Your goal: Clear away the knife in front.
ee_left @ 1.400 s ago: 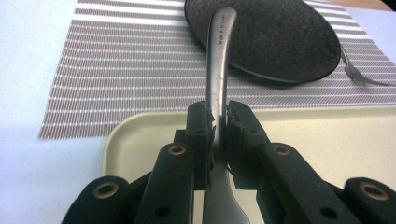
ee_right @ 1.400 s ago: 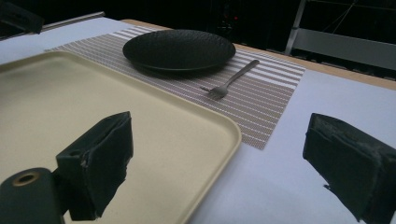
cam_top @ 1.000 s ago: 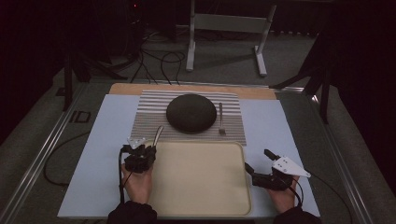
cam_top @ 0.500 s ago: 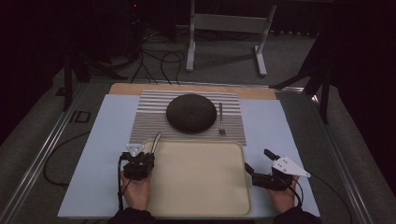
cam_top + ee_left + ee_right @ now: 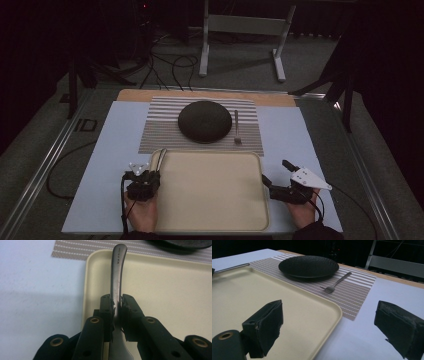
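Utensil [image 5: 117, 277] here is a plain metal piece of cutlery, and the left gripper [image 5: 117, 305] has its jaws clamped tight on the narrow middle of the handle, one pad on each flat edge. It's over the far left corner of the tray [image 5: 162, 290], running along the left rim, with the rounded handle tip pointing far toward the striped mat [image 5: 160, 130]. The working end is tucked under the gripper, so I can't tell if it's a knife or a spoon, and I can't tell whether it's touching the tray or held just above it. My take on handling: it's light and totally stiff, so no flex to worry about and nothing fragile. Polished steel is slick, though, and the handle is thin, so it could pivot or slide between the pads if it gets bumped. The grip spot looks decent to me, since it's close to where the handle starts to widen, which should be near the balance point. Grabbing further out toward the tip would probably let the heavy end droop. From the high view the left gripper [image 5: 150, 172] sits at the tray's left side. The right gripper [image 5: 276, 172] is at the tray's right rim with jaws spread wide and nothing in them, one jaw over the tray and one over the bench [image 5: 110, 165]. The plate [image 5: 205, 121] and fork [image 5: 237, 129] sit on the mat, well apart from both.
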### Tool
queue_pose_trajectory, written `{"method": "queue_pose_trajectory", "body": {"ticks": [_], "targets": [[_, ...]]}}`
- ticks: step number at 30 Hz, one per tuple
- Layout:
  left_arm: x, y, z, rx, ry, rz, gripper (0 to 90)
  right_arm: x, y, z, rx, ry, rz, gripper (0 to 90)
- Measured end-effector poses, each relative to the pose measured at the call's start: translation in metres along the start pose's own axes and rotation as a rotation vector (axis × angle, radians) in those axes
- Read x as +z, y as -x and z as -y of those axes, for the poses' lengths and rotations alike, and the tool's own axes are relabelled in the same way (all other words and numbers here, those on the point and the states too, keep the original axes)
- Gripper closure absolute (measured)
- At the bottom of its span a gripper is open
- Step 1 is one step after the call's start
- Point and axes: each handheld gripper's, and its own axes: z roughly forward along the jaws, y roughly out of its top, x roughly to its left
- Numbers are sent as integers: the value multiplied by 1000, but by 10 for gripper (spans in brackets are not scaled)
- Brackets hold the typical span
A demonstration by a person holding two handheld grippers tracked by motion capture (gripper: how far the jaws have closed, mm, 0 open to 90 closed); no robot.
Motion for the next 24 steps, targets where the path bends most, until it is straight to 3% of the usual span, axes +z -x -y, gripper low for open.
{"method": "queue_pose_trajectory", "body": {"ticks": [10,12,13,14,16,17,18,19,24], "targets": [[-3,-3,8,-20,2,-30,804,0,0,0,1,0,1,85],[-2,-3,9,-5,-15,-22,800,0,0,0,-1,0,-2,85],[-4,-3,9,-8,13,-3,787,0,0,0,-2,0,-2,85],[-5,-2,8,-1,20,-2,663,0,0,0,-2,-1,-2,85],[-6,0,5,13,31,13,622,0,0,0,-2,-1,-1,85],[-6,0,5,13,31,13,467,0,0,0,-2,-1,-1,85],[-5,1,2,22,34,16,467,0,0,0,-1,0,-1,85],[-5,1,1,23,45,32,375,0,0,0,-2,-1,-1,85],[-5,2,-5,69,58,45,206,0,0,0,1,-1,0,85]]}}
